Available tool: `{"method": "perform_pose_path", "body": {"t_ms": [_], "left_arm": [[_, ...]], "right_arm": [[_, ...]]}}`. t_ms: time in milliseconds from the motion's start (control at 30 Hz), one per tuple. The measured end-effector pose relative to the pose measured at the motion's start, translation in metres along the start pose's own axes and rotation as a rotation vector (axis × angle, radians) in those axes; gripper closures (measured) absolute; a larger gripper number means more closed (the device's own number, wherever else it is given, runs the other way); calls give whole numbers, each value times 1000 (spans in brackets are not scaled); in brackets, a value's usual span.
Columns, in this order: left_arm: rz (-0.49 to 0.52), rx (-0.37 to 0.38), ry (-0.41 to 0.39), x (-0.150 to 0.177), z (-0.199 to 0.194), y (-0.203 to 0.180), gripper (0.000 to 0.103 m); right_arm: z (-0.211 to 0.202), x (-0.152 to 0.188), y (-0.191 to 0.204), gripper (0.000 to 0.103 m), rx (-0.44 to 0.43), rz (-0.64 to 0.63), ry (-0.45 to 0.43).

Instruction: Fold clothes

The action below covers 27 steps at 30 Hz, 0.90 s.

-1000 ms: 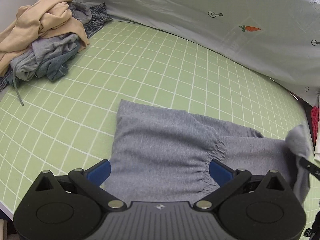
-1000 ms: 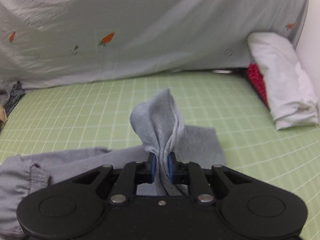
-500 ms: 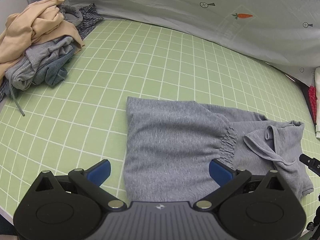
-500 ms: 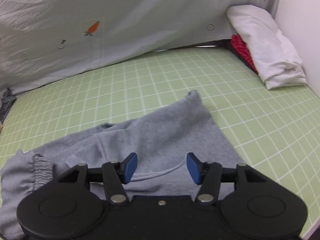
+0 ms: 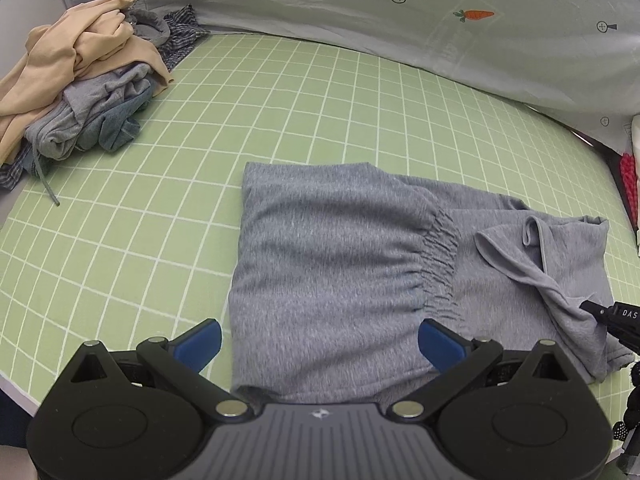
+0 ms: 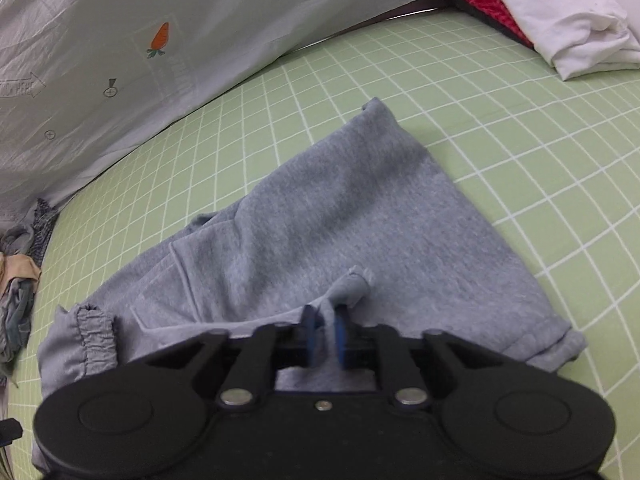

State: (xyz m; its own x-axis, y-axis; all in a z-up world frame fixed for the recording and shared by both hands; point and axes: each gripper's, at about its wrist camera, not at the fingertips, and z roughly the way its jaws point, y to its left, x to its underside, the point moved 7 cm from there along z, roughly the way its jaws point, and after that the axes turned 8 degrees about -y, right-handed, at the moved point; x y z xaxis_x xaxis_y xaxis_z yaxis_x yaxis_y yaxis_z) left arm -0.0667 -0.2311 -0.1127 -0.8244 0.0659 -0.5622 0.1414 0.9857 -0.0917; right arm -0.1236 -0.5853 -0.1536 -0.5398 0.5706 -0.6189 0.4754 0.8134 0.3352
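Observation:
Grey sweatpants (image 5: 336,264) lie partly folded on the green grid mat (image 5: 280,112), with the gathered cuff (image 5: 440,264) across the middle. My left gripper (image 5: 318,338) is open just above the near edge of the folded part and holds nothing. In the right wrist view the same sweatpants (image 6: 340,220) spread out flat, and my right gripper (image 6: 325,334) is shut on a raised fold of the grey fabric at their near edge. The right gripper's tip also shows at the far right of the left wrist view (image 5: 612,316).
A pile of unfolded clothes (image 5: 80,92), beige, grey and blue, sits at the mat's back left. A folded white garment over something red (image 6: 560,12) lies at the back right. A pale printed sheet (image 5: 400,12) hangs behind the mat.
The right gripper dropped the lifted pant end onto the mat, opened, then moved in and shut again on a fold of the grey fabric. The left gripper stayed open.

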Motion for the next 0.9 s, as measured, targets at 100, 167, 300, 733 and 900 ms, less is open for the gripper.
{"method": "perform_pose_path", "body": {"t_ms": [100, 167, 300, 733, 900], "left_arm": [[1, -10, 11, 11, -3, -3, 0], [-5, -11, 23, 17, -3, -4, 0], [-10, -8, 47, 26, 0, -5, 0], [34, -2, 54, 34, -4, 1, 0], [25, -34, 39, 28, -7, 15, 0]], "right_arm": [[-13, 14, 15, 97, -60, -23, 12], [-22, 30, 27, 97, -100, -36, 46], [-32, 66, 53, 88, -164, -143, 162], [-30, 16, 64, 42, -12, -309, -67], [11, 23, 78, 52, 25, -379, -29]]}}
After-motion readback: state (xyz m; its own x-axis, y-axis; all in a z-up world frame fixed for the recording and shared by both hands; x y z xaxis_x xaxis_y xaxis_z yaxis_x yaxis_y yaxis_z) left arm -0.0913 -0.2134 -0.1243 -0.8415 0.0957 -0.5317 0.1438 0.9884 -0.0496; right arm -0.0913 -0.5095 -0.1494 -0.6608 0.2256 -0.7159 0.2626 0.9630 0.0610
